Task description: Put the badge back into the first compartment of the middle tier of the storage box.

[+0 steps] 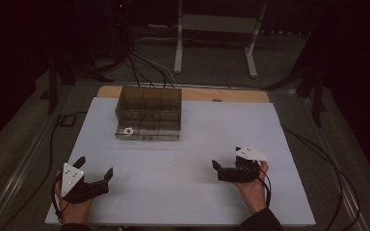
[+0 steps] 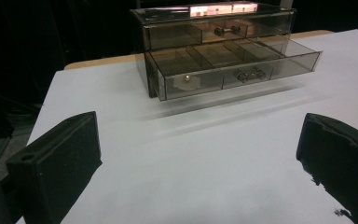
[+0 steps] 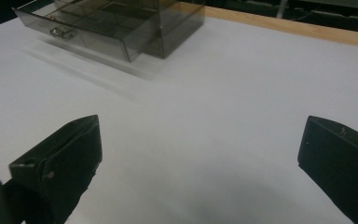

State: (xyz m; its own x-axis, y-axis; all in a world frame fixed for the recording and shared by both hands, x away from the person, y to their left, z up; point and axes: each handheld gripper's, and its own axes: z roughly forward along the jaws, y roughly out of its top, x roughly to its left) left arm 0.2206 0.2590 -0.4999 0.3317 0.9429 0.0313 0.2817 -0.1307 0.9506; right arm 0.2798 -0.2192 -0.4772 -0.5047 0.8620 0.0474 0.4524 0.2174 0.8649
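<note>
A smoky clear drawer box stands at the back middle of the white sheet. Its lower drawer is pulled out, and a small white object lies in its left compartment. The upper drawer is pushed in. My left gripper rests at the front left, open, with nothing between its jaws. At the front right my right gripper is also open and empty, pointing toward the box. Both are well short of the box.
A wooden table edge shows behind the sheet. Cables run from behind the box to the dark floor, where a white stand is set. Bare sheet lies between the grippers and the box.
</note>
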